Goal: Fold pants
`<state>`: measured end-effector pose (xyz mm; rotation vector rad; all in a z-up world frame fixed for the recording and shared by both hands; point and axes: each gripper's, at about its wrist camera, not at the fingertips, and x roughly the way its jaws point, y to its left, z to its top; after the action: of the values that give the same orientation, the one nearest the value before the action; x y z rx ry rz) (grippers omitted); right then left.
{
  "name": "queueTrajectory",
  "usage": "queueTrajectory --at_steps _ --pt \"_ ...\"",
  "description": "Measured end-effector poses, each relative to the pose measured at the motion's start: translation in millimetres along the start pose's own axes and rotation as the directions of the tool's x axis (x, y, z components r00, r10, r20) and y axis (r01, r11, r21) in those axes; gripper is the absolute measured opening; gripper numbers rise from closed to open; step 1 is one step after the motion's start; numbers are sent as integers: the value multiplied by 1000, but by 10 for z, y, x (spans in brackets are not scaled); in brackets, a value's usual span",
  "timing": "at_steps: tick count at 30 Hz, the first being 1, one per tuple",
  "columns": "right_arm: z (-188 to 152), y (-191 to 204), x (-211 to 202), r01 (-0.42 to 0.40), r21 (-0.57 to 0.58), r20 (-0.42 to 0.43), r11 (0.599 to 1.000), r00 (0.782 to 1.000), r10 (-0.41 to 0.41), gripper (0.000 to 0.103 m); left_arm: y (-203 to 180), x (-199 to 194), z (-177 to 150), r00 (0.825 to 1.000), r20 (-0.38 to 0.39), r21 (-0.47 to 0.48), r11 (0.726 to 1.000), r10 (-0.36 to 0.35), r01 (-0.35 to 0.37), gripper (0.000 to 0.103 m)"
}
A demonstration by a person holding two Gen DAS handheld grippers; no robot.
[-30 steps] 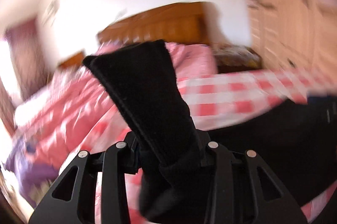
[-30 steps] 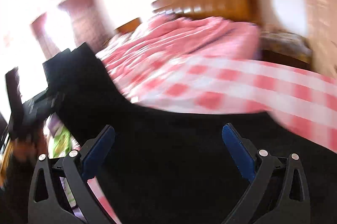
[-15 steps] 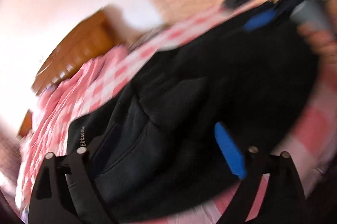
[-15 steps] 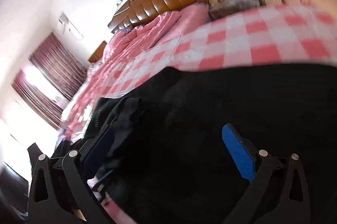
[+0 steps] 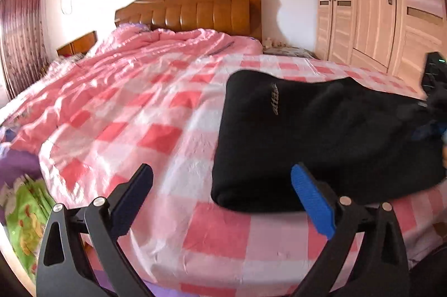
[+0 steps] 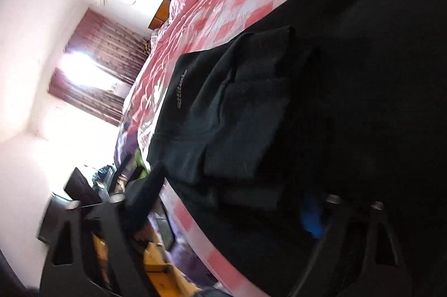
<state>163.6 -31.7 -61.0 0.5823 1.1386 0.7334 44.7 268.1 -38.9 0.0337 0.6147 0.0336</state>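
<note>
The left hand-held gripper hangs just off the near edge of the bed with its two fingers spread wide and nothing between them. Its blue-padded finger overlaps the near left corner of the folded black pants; whether it touches the cloth cannot be told. The other finger sits over bare checked sheet. The tool is level and looks up the bed toward the wooden headboard.

The right hand-held gripper is rolled hard to one side, so the room tilts in its view. Its fingers stand wide apart, the blue-padded one down in the dark cloth and the black one out past the bed's edge. Whether any cloth is caught cannot be told. In the left wrist view part of it shows at the pants' right end.

The pants lie as a thick flat bundle on the near right part of the bed, long axis running along the near edge. The squared left end carries a small line of lettering. A smaller folded layer rests on top.

A rumpled pink quilt covers the head half of the bed. Bare pink-and-white sheet lies left of the pants and between them and the quilt. A wardrobe stands beyond the bed's right side.
</note>
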Motion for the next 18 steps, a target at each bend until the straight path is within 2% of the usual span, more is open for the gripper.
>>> queueTrajectory --at_steps 1,2,3,6,9,13,18 --pt "42 -15 67 1 25 9 1000 1000 -2 73 -6 14 -31 1000 -4 0 1000 -16 16 99" --pt "69 -7 101 3 36 15 999 1000 -4 63 -39 18 -77 1000 -9 9 1000 -24 24 99" --pt "96 -1 149 17 43 22 999 1000 -17 43 -79 19 -133 999 -20 24 999 -28 28 99" --pt "62 79 159 54 6 81 999 995 -54 31 -219 1 -292 999 -43 66 998 -18 21 99" --pt "40 240 35 71 -44 147 996 987 -64 22 -273 53 -374 998 -68 77 997 -6 11 99" --pt "128 485 -119 39 -86 199 996 980 -21 22 -266 126 -328 996 -84 49 999 15 -11 99" --pt "204 691 -369 4 -137 252 991 967 31 21 -293 256 -244 990 -126 92 994 70 -58 99"
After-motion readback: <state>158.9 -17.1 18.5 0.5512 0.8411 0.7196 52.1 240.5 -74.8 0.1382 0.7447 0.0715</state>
